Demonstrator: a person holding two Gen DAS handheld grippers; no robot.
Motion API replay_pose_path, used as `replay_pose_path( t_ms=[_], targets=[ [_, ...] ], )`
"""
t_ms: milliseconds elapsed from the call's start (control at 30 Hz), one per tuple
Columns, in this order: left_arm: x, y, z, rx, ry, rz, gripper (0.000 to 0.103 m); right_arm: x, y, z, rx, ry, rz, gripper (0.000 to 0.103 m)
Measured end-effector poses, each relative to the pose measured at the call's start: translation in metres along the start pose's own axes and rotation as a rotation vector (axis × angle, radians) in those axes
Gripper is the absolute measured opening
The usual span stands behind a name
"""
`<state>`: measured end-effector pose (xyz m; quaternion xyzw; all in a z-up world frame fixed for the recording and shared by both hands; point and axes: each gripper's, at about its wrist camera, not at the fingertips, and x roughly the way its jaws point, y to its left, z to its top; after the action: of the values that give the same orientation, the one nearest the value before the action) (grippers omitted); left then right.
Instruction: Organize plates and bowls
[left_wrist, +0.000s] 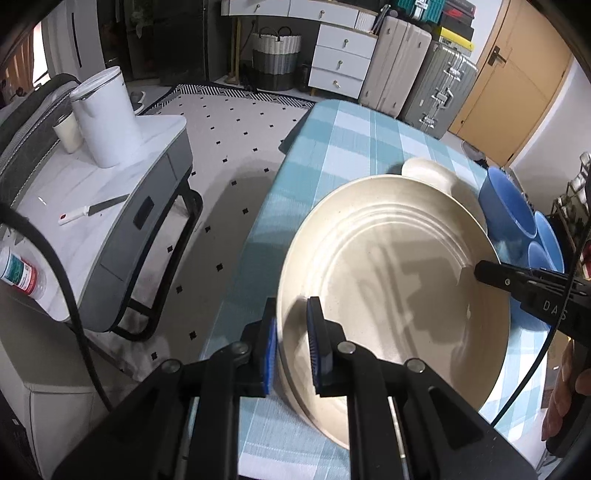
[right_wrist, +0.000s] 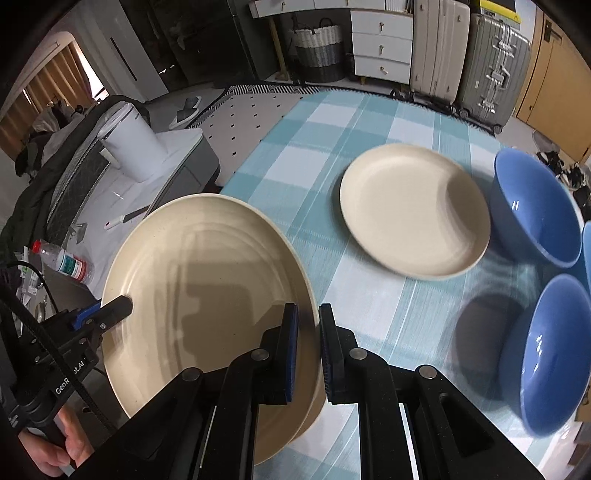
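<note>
A large cream plate (left_wrist: 399, 273) with ringed ridges is held above the blue-and-white checked tablecloth (left_wrist: 332, 155); it also shows in the right wrist view (right_wrist: 207, 280). My left gripper (left_wrist: 291, 350) is shut on its left rim. My right gripper (right_wrist: 308, 354) is shut on its right rim and appears in the left wrist view (left_wrist: 491, 275). A smaller cream plate (right_wrist: 413, 210) lies flat on the cloth beyond. Three blue bowls stand to the right: one far (right_wrist: 535, 210), one near (right_wrist: 546, 350), one at the frame edge (right_wrist: 587, 251).
A white-topped side table (left_wrist: 110, 192) stands left of the dining table, with a white canister (left_wrist: 107, 118), a cup (left_wrist: 68, 131), a knife (left_wrist: 92, 210) and a bottle (left_wrist: 18, 271). Suitcases (right_wrist: 491, 62), drawers (right_wrist: 380, 44) and a basket (right_wrist: 319, 48) line the far wall.
</note>
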<state>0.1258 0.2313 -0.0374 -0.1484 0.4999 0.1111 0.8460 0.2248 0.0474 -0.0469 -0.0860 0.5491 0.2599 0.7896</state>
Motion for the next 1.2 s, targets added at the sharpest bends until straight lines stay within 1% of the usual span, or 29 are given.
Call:
replay_pose_path(
  t_ms=[233, 533, 700, 900, 1067, 1200],
  targets=[
    [0.014, 0.000, -0.014, -0.006, 0.035, 0.010, 0.013, 0.017, -0.001, -0.020, 0.014, 0.025, -0.004, 0.011],
    [0.029, 0.005, -0.026, -0.019, 0.065, 0.012, 0.013, 0.031, 0.003, -0.037, 0.012, 0.024, -0.020, 0.011],
    [0.029, 0.004, -0.034, 0.006, 0.034, 0.049, 0.014, 0.038, 0.004, -0.045, 0.022, 0.026, -0.010, 0.011],
    [0.036, 0.001, -0.035, 0.000, 0.040, 0.042, 0.014, 0.040, 0.002, -0.049, 0.024, 0.015, -0.018, 0.011],
    [0.041, -0.001, -0.035, 0.001, 0.031, 0.055, 0.015, 0.044, -0.002, -0.050, 0.032, 0.003, -0.016, 0.011],
    [0.046, -0.002, -0.034, -0.007, 0.043, 0.056, 0.015, 0.047, -0.003, -0.052, 0.028, 0.001, -0.024, 0.011]
  ],
)
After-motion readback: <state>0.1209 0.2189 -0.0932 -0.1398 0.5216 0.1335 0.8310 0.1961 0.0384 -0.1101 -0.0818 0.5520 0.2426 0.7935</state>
